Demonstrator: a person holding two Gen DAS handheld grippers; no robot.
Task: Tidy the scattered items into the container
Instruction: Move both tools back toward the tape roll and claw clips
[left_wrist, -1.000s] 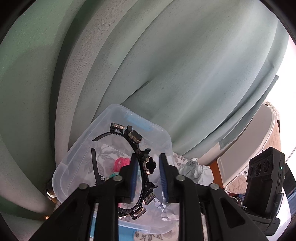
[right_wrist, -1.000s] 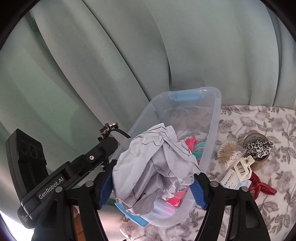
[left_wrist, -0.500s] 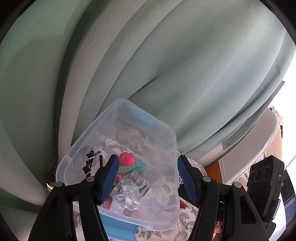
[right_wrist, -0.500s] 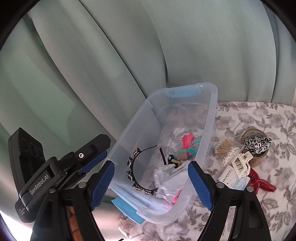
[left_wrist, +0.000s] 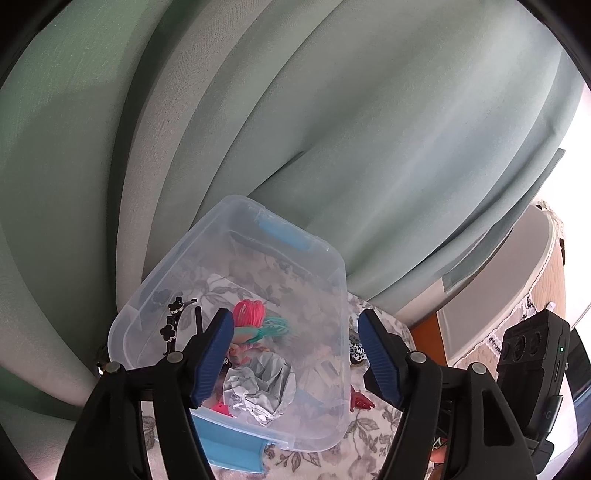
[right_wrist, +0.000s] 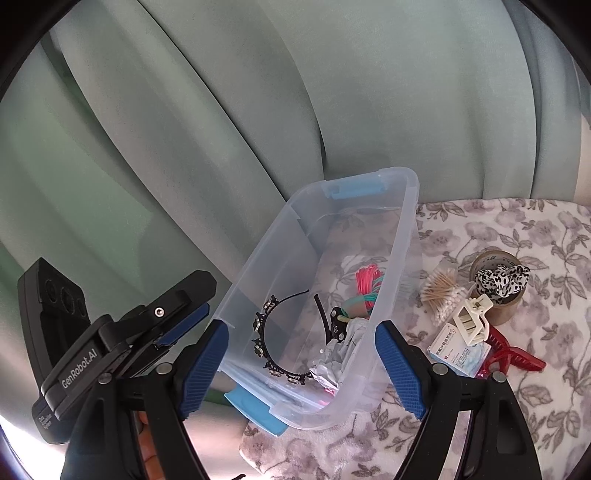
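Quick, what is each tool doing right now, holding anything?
Left tool: jaws opening, holding nothing.
Right tool: open, holding nothing.

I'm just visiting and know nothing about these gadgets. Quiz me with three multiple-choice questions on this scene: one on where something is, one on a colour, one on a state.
1. Where is the black headband?
A. Inside the clear container
B. On the floral cloth
C. Clamped in a hand-held gripper

2. What colour is the big claw clip lying on the floral cloth?
A. Green
B. Red
C. Yellow

3. What does the right hand-held gripper hold?
A. The crumpled paper
B. The headband
C. Nothing

Answers:
1. A, it lies on the container's floor beside the crumpled paper.
2. B, it is red, partly under a white clip.
3. C, its blue pads stand wide apart above the container, touching nothing.
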